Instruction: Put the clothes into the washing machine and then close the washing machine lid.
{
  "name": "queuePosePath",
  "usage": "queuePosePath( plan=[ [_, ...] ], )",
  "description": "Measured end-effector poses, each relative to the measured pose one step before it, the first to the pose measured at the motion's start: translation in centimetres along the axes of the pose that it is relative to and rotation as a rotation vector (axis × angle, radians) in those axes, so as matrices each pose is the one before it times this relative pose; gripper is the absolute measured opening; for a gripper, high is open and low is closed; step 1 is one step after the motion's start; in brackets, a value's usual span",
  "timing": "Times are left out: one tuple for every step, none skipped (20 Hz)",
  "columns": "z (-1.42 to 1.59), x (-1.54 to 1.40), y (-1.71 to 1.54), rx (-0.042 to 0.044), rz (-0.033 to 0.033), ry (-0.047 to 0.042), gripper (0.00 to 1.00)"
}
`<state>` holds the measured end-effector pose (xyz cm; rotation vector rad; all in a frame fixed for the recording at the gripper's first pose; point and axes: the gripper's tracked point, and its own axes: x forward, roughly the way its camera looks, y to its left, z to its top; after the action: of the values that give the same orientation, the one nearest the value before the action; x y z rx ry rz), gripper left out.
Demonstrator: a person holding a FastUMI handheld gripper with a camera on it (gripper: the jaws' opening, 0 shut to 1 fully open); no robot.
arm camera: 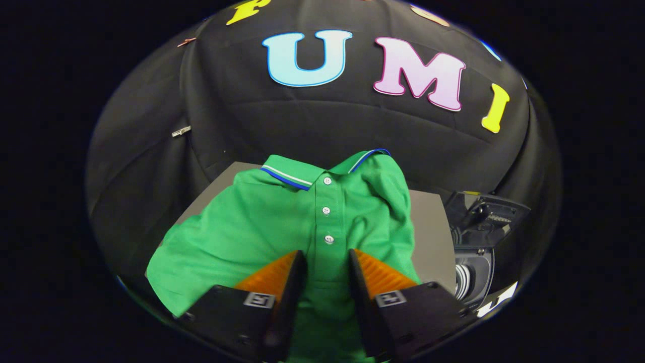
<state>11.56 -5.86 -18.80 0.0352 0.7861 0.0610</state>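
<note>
Gripper view, start of the loading step. A green polo shirt (262,232) lies spread, front up, on a grey surface (428,227), its striped collar (302,176) on the far side and its buttoned placket (326,217) running straight toward the camera. The tongs (327,267) stand spread, one finger to each side of the placket's lower end, with cloth showing in the gap between them. The fingers appear to hover over or rest lightly on the fabric; no fold is gathered between them, so nothing is yet pinched.

The placing suggests its purpose. Lined up on the shirt's midline, the spread fingers are set to bunch a ridge of cloth at the chest, a point from which the garment would hang fairly evenly when lifted. A flat, limp shirt gives no edge to seize, so the fingers would likely need to press down before coming together.

To the right, beside and below the surface, sits a dark machine (478,242) with a round opening (466,282), probably the washing machine; whether its lid is raised cannot be told from here. Its nearness keeps the carry short.

Judged progress: the shirt is still wholly outside the machine, and both loading and lid closing remain to be done. The trailing sleeves may snag on the surface's edge.
</note>
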Motion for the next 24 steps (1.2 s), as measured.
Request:
queuePosePath(
  plan=[
    [0.124, -0.086, -0.102, -0.01713, 0.00112, -0.00478, 0.50],
    [-0.073, 0.024, 0.134, -0.01180, 0.00393, 0.00761, 0.49],
    [0.310, 0.003, 0.137, -0.00240, 0.00834, -0.01515, 0.49],
    [-0.128, 0.244, -0.114, -0.00773, -0.01082, -0.00307, 0.31],
    [0.021, -0.089, 0.139, -0.00653, -0.00757, -0.00740, 0.14],
    [0.040, -0.253, 0.081, -0.01661, -0.00941, -0.00337, 0.14],
    [0.091, -0.058, -0.013, -0.01465, -0.00839, -0.00675, 0.14],
    [0.112, 0.066, 0.075, -0.00647, -0.00496, -0.00959, 0.14],
    [0.021, -0.468, 0.138, -0.00607, -0.00499, -0.00098, 0.14],
    [-0.122, 0.238, 0.015, -0.00422, -0.00067, 0.00027, 0.07],
    [-0.083, -0.083, -0.068, 0.00319, 0.00193, 0.00456, 0.07],
    [0.066, 0.121, 0.019, 0.01424, 0.00580, 0.00221, 0.07],
    [0.115, -0.092, 0.004, 0.01730, 0.00823, 0.00080, 0.07],
    [0.395, -0.059, -0.129, 0.01614, 0.00665, -0.00468, 0.07],
    [0.586, -0.190, -0.015, 0.02142, 0.01213, -0.01372, 0.07],
    [0.377, -0.168, 0.031, 0.02094, 0.01199, -0.01018, 0.07],
    [0.314, -0.304, -0.093, 0.01337, 0.00461, -0.00906, 0.07],
    [0.319, -0.273, -0.076, 0.00666, 0.00521, -0.00925, 0.07],
    [0.053, -0.229, -0.038, 0.00592, 0.00133, 0.00147, 0.07],
    [-0.070, -0.411, 0.049, 0.00741, 0.00156, 0.00217, 0.07],
    [0.271, -0.462, 0.072, 0.00313, -0.00023, -0.00847, 0.07],
    [0.376, -0.303, 0.053, -0.00655, -0.00092, -0.00994, 0.07],
    [0.293, -0.332, 0.006, -0.00773, -0.00276, -0.00915, 0.07],
    [0.119, -0.443, -0.038, -0.00619, -0.00051, -0.00963, 0.07]
  ],
)
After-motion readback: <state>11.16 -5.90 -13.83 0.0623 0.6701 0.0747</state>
